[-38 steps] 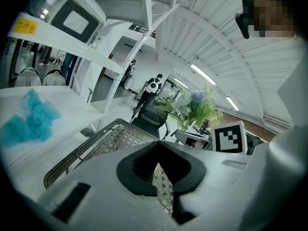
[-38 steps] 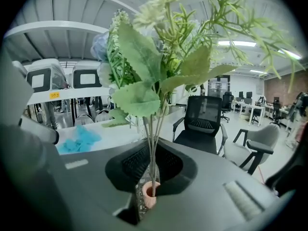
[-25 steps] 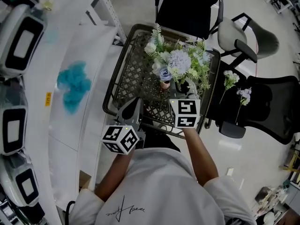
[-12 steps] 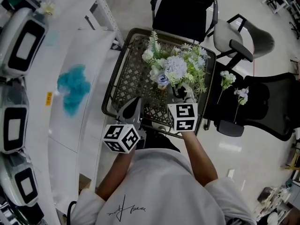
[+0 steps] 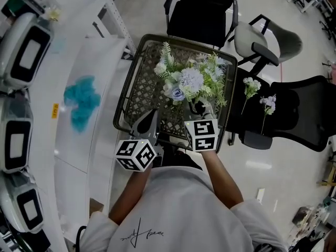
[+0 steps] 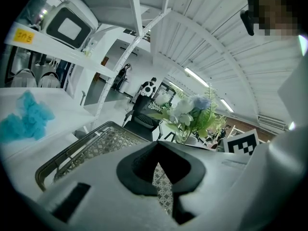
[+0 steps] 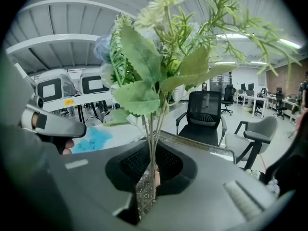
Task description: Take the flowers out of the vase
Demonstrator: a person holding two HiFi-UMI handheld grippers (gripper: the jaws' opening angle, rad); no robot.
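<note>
**Head view.** The flowers are a bunch of white and pale blue blooms with green sprigs. They stand at 12 to 1 o'clock from the picture's centre, over the mesh basket. The vase is not made out under the blooms. The right gripper comes in from 6 o'clock to the foot of the bunch, its marker cube toward the person. The left gripper hangs at 7 o'clock of the bunch, over the basket's near edge and apart from the blooms. At 3 o'clock, 2 loose flowers lie on the seat of a black chair. At 9 o'clock a teal cloth lies on the white table.

**Left gripper view.** The left gripper has its jaws drawn together with nothing between them. Only a thin slit is left, through which the basket's mesh shows. The flowers rise at 1 o'clock and the teal cloth lies at 9 o'clock.

**Right gripper view.** The right gripper has its jaws closed on the thin green stems of the flowers. The stems run up out of the jaws, and the leaves and blooms fan out toward 12 o'clock. The teal cloth shows at 9 o'clock.
</note>
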